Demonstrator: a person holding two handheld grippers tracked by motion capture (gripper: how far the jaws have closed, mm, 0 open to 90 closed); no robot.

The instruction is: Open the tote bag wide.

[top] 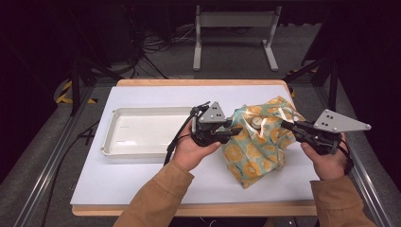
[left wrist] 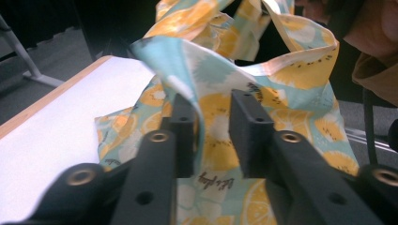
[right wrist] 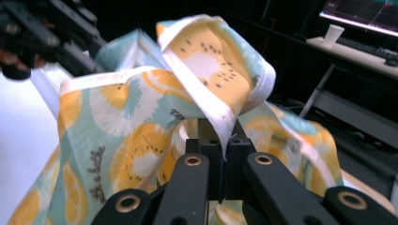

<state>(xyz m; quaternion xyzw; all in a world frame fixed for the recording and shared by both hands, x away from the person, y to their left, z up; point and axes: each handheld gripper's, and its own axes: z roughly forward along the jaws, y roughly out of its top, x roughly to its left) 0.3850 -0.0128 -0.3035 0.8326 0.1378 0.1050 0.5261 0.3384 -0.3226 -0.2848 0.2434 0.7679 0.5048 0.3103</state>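
White plastic marks the empty tray [top: 142,132] on our left of the worktop [top: 118,184], and just right of it our left gripper [top: 235,131] stands part open, a fold of the fruit-print cloth bag [top: 255,142] loose between its jaws. Our right gripper [top: 286,126] is clamped shut on the bag's rim, lifting it, probably to hold the mouth open.

Sitting on a grey carpeted floor [top: 236,52]: wooden-edged table [top: 198,208] carrying a white mat [top: 142,184]. Standing beyond it: pale metal frame [top: 235,33] on two feet, cables [top: 156,45] tangling at left. Running along both sides: aluminium rails [top: 47,170]. Showing at far left: yellow-black tape [top: 64,92]. Surroundings staying dark; in the right gripper view, a desk [right wrist: 356,54] bearing a paper cup [right wrist: 334,33], keyboard [right wrist: 371,49] and glowing monitor [right wrist: 363,13].
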